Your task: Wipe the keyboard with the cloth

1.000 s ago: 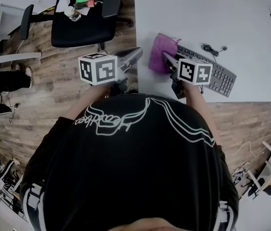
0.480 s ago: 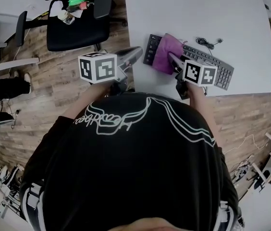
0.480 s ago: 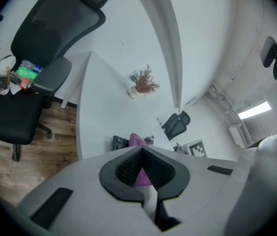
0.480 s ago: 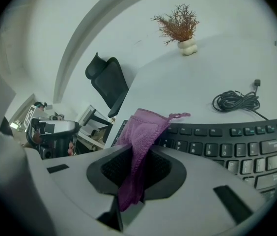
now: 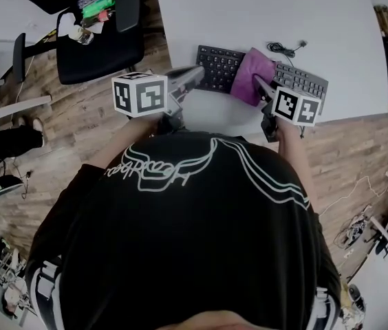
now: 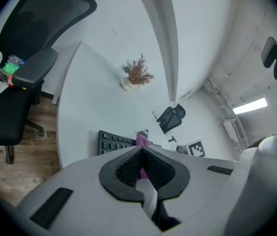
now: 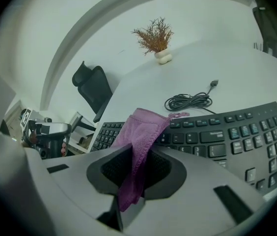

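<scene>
A black keyboard (image 5: 216, 65) lies along the near edge of the white table (image 5: 263, 12). A purple cloth (image 5: 252, 76) is draped over its middle, and my right gripper (image 5: 259, 82) is shut on it. In the right gripper view the cloth (image 7: 141, 129) runs from between the jaws of the right gripper (image 7: 137, 157) down onto the keyboard (image 7: 227, 134). My left gripper (image 5: 192, 73) hovers at the table's left corner, shut and holding nothing, just short of the keyboard's left end. From the left gripper (image 6: 141, 152) I see the keyboard (image 6: 113, 142) and the cloth (image 6: 143, 140) beyond its tips.
A coiled cable (image 7: 190, 101) lies behind the keyboard. A small potted plant (image 7: 156, 38) stands far back on the table. A black office chair (image 5: 98, 33) with bottles on its seat stands left of the table on the wooden floor.
The right gripper has dragged the cloth rightward along the keyboard, from its left end to its middle, uncovering the left keys. The left gripper has stayed put.
</scene>
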Demonstrator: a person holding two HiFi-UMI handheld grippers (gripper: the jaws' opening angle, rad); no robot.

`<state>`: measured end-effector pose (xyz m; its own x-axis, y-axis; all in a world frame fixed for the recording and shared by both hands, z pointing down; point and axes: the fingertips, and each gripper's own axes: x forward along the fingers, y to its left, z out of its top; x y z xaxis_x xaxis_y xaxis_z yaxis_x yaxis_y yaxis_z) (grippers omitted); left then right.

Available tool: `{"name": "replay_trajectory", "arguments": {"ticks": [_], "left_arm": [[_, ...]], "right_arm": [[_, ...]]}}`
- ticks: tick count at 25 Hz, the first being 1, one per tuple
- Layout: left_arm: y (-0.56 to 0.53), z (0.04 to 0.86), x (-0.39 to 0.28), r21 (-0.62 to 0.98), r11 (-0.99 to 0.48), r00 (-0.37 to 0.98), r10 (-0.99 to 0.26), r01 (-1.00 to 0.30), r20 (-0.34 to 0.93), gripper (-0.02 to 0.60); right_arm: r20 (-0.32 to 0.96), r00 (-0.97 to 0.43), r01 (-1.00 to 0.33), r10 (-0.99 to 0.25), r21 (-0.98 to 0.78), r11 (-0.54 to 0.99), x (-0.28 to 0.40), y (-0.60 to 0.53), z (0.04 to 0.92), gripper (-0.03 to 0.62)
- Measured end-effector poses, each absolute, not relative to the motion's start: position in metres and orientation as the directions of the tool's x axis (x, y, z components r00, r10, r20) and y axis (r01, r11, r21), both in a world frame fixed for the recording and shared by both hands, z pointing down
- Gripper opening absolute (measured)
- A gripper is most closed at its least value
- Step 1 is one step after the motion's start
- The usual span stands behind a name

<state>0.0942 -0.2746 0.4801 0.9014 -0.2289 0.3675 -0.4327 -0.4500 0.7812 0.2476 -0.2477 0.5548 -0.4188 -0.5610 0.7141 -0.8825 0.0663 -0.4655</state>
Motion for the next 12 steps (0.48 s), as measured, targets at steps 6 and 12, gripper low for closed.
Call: {"name": "replay_trajectory", "arguments": {"ticks": [6,12], "left_arm": [[-0.271,0.483,0.109,0.782,-0.461,0.908,-0.191,-0.419,0.373,0.006],[-0.269,0.485,0.115,0.782,-0.464,0.909,-0.174,-0.415,0.379,0.006]], "right_arm": [[0.736,-0.335,-0.913,-0.588,-0.409,0.009,0.286,-0.233,0.554,0.058],[0.756,-0.268,-0.937,-0.598,-0.349,-0.021,0.314,-0.223,0.554,0.058]]}}
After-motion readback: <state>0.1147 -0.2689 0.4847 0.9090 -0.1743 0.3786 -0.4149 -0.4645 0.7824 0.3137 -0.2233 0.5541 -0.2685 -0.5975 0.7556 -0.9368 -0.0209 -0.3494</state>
